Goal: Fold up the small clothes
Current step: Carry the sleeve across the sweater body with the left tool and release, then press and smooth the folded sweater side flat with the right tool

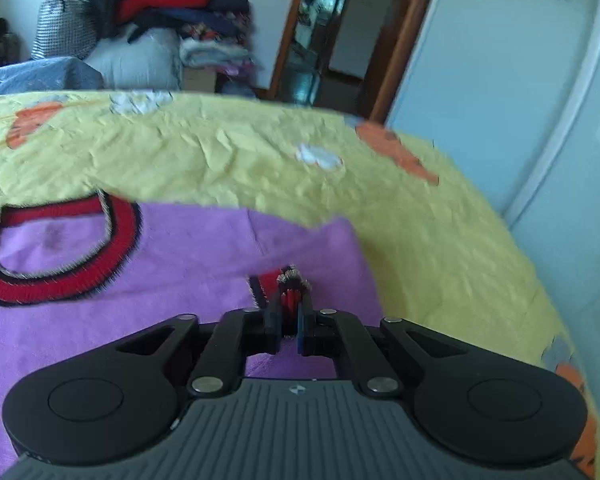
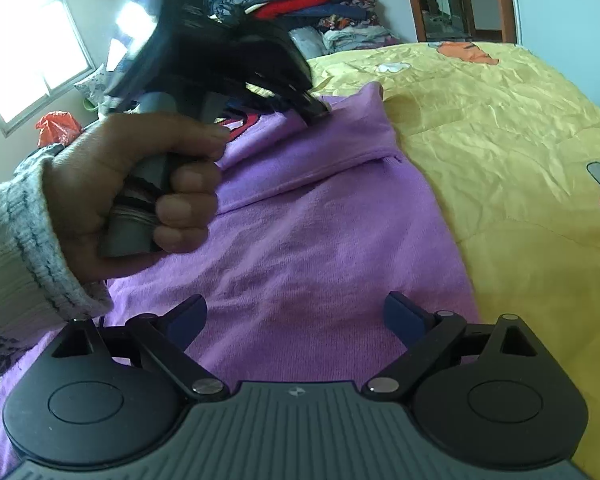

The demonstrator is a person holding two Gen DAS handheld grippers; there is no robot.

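Purple knit sweater (image 2: 312,240) with a red, dark-edged neckline (image 1: 60,280) lies spread on the yellow printed bedspread (image 1: 260,152). Left gripper (image 1: 291,300) is clamped on the sweater's red striped cuff (image 1: 290,286), folded over the body. Right gripper (image 2: 296,316) hovers over the sweater, jaws wide apart, holding nothing.

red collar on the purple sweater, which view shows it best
The left wrist view: the red collar lies in nearly full view on the purple sweater. In the right wrist view only a red sliver peeks out behind the left gripper and the hand.
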